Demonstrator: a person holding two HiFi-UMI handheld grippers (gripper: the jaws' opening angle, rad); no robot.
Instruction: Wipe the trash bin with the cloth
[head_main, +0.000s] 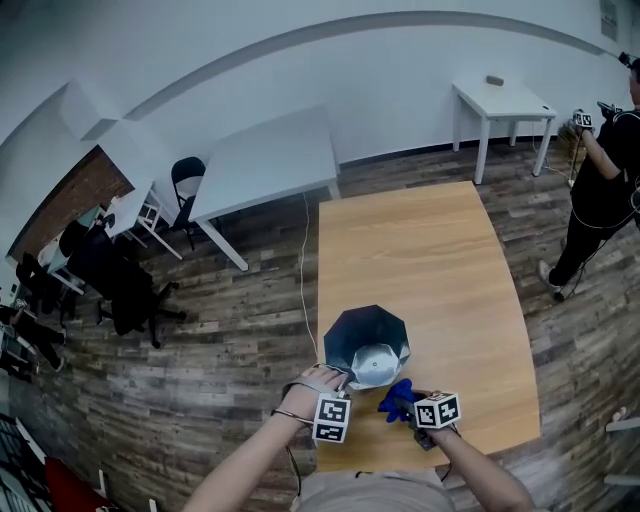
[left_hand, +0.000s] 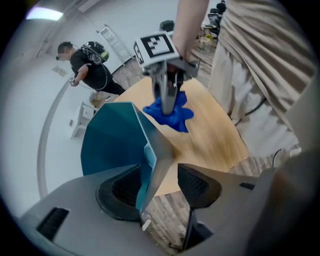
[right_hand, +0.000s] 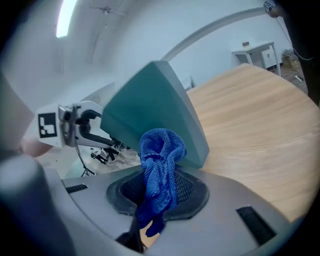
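Gripping status first. Right gripper (right_hand: 160, 192): jaws closed on the blue cloth (right_hand: 161, 155), which is bunched between the pads and stands up out of them. Left gripper (left_hand: 157, 187): jaws wide apart, with the edge of the bin's wall standing between the pads. One pad is clearly off the wall, so this is not a hold.

Trash bin (head_main: 368, 345): teal outside, silvery inside. It sits on the wooden table (head_main: 420, 250) by the near edge, towards the near-left corner, mouth facing up at the head view. Cannot tell whether it is tilted. The cloth is just beside the bin's near wall; contact not seen.

Step in hand, as I judge it: bring the cloth onto the bin wall and rub. Notes for doing it well:
- The bin looks light and nothing clamps it, so close the left jaws on the rim before pressing. Otherwise it will likely slide along the surface.
- Present the loose bunch of cloth to the wall, not the jaw tips.
- Work round panel by panel, turning the bin with the left.

Counts:
- On the surface: trash bin 1; cloth 1; grippers 2; wooden table 1.
- Beyond it: white tables (head_main: 265, 165) 2 in plain sight; black chair (head_main: 187, 178) 1; person (head_main: 605, 185) 1, at the room's far right.
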